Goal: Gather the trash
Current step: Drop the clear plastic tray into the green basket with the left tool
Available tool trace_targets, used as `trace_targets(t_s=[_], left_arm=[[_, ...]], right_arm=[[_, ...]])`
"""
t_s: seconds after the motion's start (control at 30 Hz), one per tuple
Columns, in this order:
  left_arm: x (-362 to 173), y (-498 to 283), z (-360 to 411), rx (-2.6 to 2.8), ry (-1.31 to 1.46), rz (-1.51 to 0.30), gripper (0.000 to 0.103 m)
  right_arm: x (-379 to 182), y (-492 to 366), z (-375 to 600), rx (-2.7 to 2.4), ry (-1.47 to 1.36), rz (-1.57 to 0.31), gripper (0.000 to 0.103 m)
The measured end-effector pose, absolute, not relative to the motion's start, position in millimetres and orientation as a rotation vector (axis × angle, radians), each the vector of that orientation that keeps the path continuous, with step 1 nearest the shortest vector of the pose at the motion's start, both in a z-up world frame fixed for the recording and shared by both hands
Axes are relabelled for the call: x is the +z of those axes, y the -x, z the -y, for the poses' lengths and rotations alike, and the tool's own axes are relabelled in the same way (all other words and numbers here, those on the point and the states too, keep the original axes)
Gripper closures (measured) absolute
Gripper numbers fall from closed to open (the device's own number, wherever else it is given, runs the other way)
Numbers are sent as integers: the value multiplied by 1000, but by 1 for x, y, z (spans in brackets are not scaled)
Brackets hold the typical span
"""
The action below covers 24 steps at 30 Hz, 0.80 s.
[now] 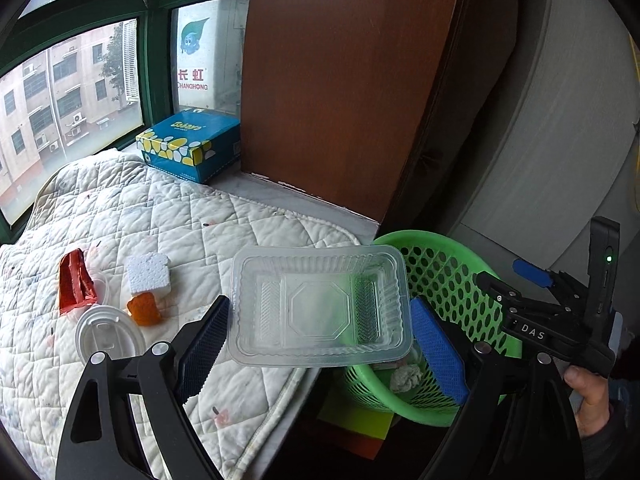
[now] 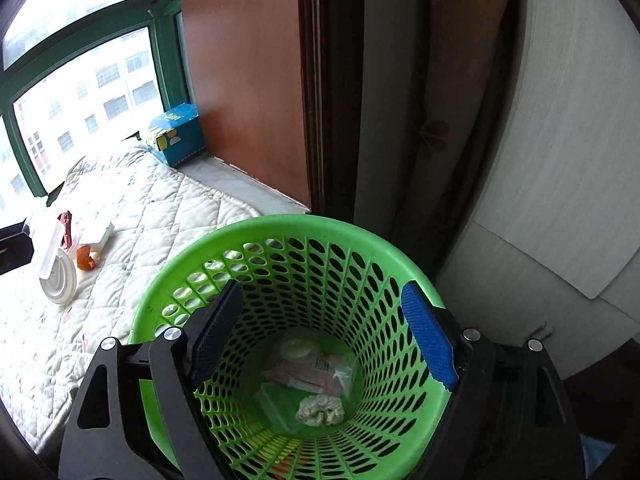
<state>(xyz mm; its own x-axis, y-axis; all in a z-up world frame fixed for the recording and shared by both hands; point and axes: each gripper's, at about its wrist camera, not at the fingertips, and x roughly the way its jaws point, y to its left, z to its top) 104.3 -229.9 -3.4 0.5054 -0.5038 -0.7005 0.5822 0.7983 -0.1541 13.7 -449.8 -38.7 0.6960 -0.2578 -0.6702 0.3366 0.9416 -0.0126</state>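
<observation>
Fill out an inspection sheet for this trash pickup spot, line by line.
Surface: white quilted pad on a window ledge.
Job's things: clear plastic tray between the left gripper's pads; green basket holds a crumpled wad, wrappers and a clear lid.
Clutter: red wrapper, white foam piece, orange scrap, white lid on the pad.
Grippers: left gripper shut on the tray; right gripper open and empty over the basket.
Cables: nothing seen.
Surroundings: blue tissue box, wooden panel, green-framed window.
</observation>
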Motion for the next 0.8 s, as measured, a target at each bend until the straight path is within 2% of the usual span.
trace_targets(t_s=[0.6, 0.8], left_arm=[[-24, -87, 306, -786, -170, -862, 17], [-27, -80, 316, -818, -165, -867, 12]], right_arm=[[5, 34, 472, -394, -158, -587, 19], [6, 39, 473, -392, -167, -575, 19]])
